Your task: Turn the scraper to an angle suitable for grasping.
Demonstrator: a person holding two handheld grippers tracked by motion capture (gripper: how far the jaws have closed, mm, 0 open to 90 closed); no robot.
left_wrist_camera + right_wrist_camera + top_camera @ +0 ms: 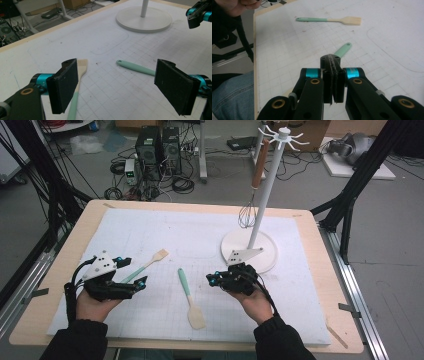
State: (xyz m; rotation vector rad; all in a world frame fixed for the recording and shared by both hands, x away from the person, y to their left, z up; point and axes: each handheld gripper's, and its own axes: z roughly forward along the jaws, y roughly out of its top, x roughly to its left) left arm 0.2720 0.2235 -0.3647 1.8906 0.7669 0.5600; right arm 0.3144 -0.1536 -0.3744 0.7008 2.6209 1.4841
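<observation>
On the worktop [320,285], over a white gridded mat [165,232], the person holds one claw in each hand. The left claw [131,271] sits at the near left, its jaws spread wide and released, with nothing between the pads; in the left gripper view [117,86] they frame bare mat. Just beside it lies a brush [145,266] with a mint handle and pale bristles, the bristle end pointing to the far right and the handle end running in under the claw's jaws as seen from above; in the left gripper view the brush [79,80] lies close to the left jaw, not gripped. The right claw [216,280] is near the middle of the worktop, clenched with its pads pressed flat together on nothing, as the right gripper view [333,83] shows. Between the two claws lies a spatula [191,299], mint handle to the far side, pale blade to the near side; its handle end is close to the right claw's tips, apart from them. Behind the right claw stands a white rack [265,195] on a round base, and a whisk [251,195] hangs from it.
</observation>
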